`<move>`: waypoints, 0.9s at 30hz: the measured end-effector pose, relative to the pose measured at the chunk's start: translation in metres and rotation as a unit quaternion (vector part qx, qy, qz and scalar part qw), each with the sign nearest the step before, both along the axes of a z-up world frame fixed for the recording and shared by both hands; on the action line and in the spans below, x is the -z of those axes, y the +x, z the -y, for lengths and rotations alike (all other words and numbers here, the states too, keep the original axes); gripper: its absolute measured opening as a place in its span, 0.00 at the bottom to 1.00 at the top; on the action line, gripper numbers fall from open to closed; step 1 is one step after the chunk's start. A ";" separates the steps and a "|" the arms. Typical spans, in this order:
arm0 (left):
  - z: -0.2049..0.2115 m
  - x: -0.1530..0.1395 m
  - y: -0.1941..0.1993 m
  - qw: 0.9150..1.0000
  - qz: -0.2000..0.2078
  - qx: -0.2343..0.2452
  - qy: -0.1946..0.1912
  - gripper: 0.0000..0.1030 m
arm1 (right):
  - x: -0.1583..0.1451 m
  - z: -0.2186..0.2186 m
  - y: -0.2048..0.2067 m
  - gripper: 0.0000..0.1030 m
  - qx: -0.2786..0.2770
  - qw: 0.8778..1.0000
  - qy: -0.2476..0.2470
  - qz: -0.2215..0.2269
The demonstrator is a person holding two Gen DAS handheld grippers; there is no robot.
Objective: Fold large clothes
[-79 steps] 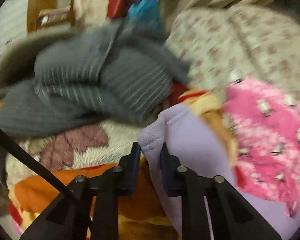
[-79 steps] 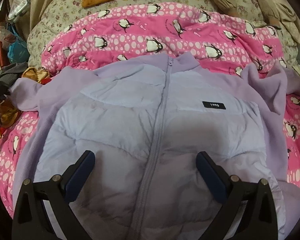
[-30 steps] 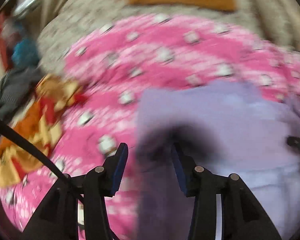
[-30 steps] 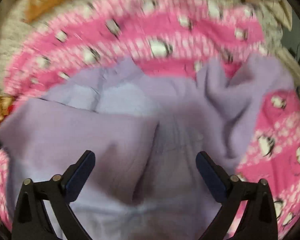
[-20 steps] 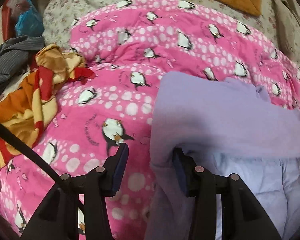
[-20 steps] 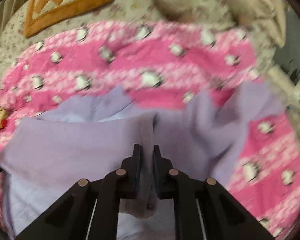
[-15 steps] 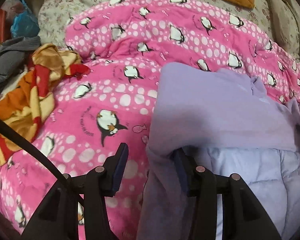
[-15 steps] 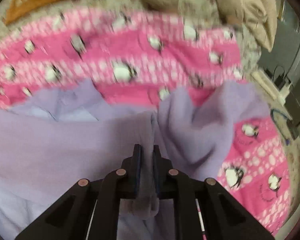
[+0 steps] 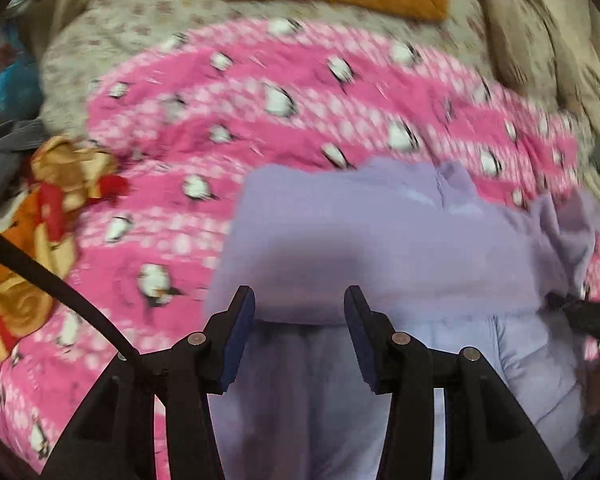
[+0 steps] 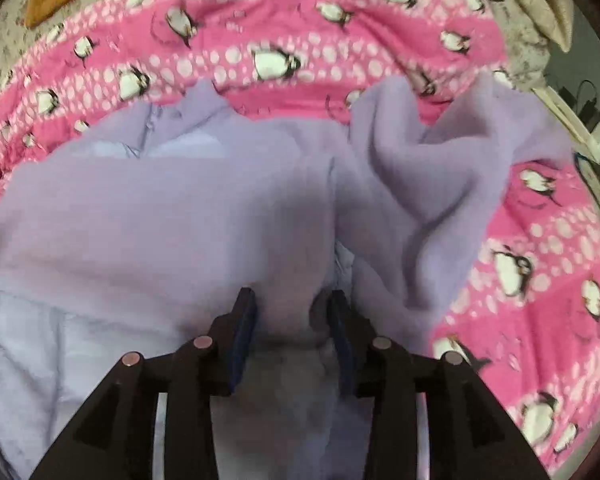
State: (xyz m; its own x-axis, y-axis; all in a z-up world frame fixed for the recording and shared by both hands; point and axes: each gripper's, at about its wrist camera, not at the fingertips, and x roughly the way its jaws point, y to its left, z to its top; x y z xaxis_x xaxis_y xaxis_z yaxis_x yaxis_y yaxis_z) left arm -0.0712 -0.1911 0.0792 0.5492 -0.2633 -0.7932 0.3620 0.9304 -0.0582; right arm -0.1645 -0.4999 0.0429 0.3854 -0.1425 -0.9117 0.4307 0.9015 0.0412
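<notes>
Left tongs [image 9: 299, 334] parted, nothing clamped, jacket [image 9: 380, 248] sleeve folded flat just ahead. Right tongs [image 10: 293, 334] opening, cuff [image 10: 296, 320] loose between pads, probably dropped there to finish the fold. Orange cloth [image 9: 28, 248] only in left view; other sleeve [image 10: 440, 184] bunched, clearer in right view.

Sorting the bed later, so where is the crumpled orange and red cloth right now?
In the left wrist view, the crumpled orange and red cloth lies at the far left edge, on the pink penguin-print blanket, just below a grey garment.
</notes>
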 end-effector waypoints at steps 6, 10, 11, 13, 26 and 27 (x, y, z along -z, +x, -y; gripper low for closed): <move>0.023 0.036 -0.002 0.999 -0.013 0.020 0.037 0.16 | -0.054 0.011 -0.055 0.72 0.027 0.998 0.000 0.065; 0.014 0.025 -0.003 1.000 -0.010 0.020 0.015 0.16 | -0.064 0.044 -0.067 0.74 0.064 0.995 -0.014 0.069; 0.010 0.020 -0.001 1.000 -0.007 0.014 -0.001 0.16 | -0.063 0.052 -0.066 0.75 0.077 0.995 -0.007 0.070; 0.002 0.011 0.002 1.000 0.007 0.001 -0.018 0.16 | -0.059 0.073 -0.066 0.75 0.105 0.991 0.019 0.077; -0.005 0.031 0.028 1.000 0.015 -0.023 0.011 0.17 | -0.037 0.176 -0.012 0.77 0.229 0.965 0.058 0.110; -0.006 0.030 0.028 1.000 0.016 -0.023 0.007 0.17 | -0.037 0.180 -0.006 0.77 0.229 0.966 0.051 0.108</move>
